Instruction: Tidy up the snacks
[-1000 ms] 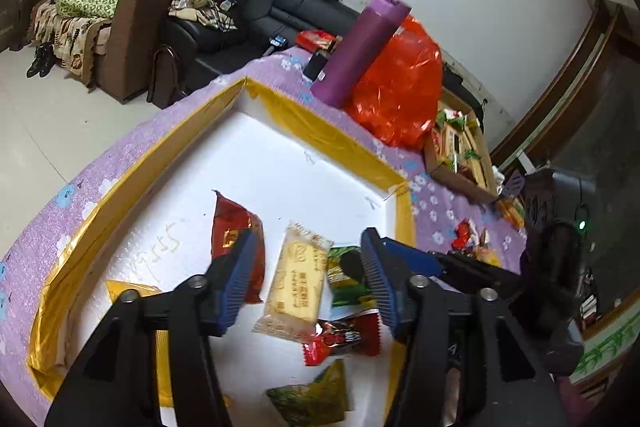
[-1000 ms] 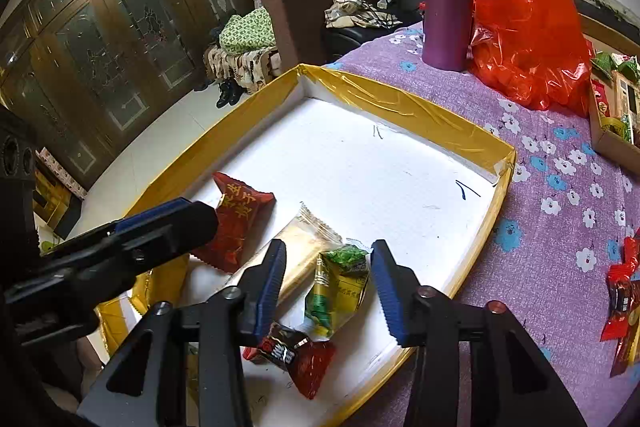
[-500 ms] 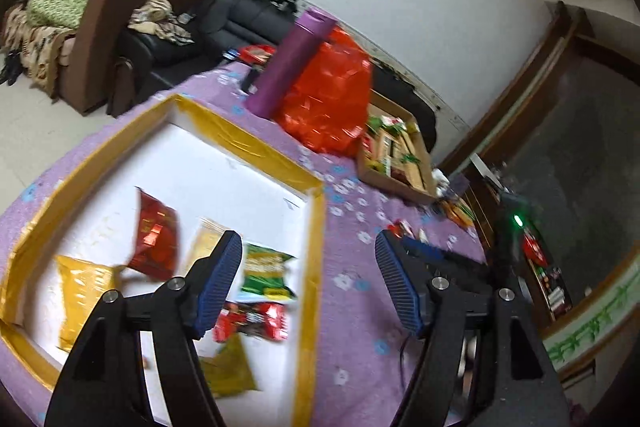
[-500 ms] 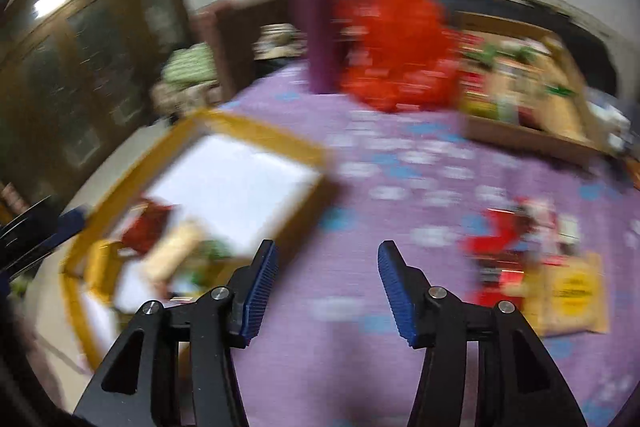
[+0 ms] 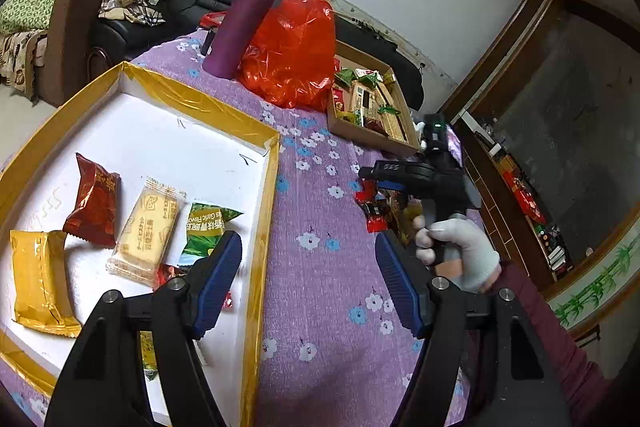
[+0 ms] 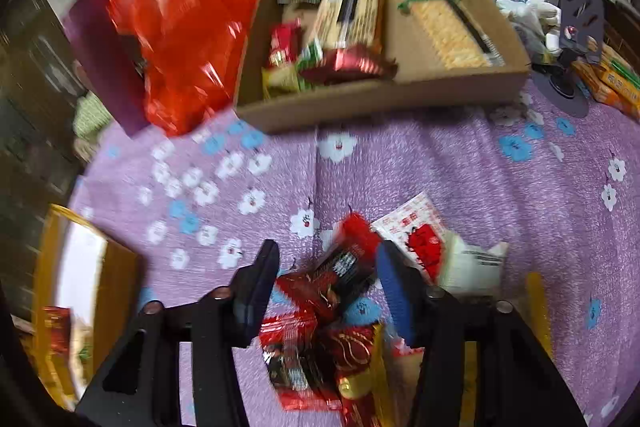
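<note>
A white tray with a yellow rim holds a dark red packet, a pale biscuit pack, a green packet and a yellow packet. My left gripper is open and holds nothing. It hangs over the purple cloth just right of the tray's rim. My right gripper points steeply down at a loose pile of snacks on the cloth. Its jaws are closing, with a red and black packet between them. A white and red packet lies just right of it.
A cardboard box full of snacks stands behind the pile. A red plastic bag and a purple flask stand behind the tray. A phone stand and orange boxes are at the far right. A gloved hand holds the right tool.
My right gripper swung from over the tray rightward to the loose pile, tipped down, and its jaws narrowed around a red packet. My left gripper drifted right, off the tray, and opened slightly.
</note>
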`<state>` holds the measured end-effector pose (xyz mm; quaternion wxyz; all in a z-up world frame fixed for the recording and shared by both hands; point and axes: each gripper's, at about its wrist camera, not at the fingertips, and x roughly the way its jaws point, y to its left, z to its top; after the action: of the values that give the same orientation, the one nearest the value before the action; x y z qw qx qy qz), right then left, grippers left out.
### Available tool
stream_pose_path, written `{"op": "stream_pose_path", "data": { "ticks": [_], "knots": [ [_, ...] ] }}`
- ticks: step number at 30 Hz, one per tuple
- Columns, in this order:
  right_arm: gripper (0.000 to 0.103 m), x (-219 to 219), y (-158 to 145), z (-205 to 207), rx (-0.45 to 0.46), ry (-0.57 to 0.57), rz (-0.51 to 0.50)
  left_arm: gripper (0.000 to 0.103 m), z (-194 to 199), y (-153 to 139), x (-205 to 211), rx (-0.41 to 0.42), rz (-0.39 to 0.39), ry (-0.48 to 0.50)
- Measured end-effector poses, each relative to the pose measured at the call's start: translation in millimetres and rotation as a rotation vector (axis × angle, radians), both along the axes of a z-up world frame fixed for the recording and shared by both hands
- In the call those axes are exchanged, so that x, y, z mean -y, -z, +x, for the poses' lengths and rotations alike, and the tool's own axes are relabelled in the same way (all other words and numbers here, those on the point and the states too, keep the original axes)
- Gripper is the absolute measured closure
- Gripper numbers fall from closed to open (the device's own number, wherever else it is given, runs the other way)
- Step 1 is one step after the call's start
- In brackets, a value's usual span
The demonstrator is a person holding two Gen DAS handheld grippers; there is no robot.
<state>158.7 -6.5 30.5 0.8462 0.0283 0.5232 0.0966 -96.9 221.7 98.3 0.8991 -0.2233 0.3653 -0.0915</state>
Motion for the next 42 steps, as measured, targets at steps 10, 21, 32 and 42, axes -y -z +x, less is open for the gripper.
{"op": "stream_pose_path", "data": {
  "ticks": [10, 21, 32, 42],
  "knots": [
    [0.075, -38, -3, -74, -0.068, -0.244, 0.111, 0.034, -1, 5, 5, -0.021, -0.003, 0.008],
    [0.054, -32, -25, -150, 0.161, -0.309, 0.196, 0.034, -34, -20, 12, 0.016, 0.096, -0.030],
    [0.053, 3, -7, -156, 0.217, -0.282, 0.341, 0.034, -219, -133, -1, 0.126, 0.334, -0.587],
    [0.053, 24, -3, -148, 0.192, -0.189, 0.363, 0.032, -339, -176, 58, 0.267, 0.472, -0.733]
  ]
}}
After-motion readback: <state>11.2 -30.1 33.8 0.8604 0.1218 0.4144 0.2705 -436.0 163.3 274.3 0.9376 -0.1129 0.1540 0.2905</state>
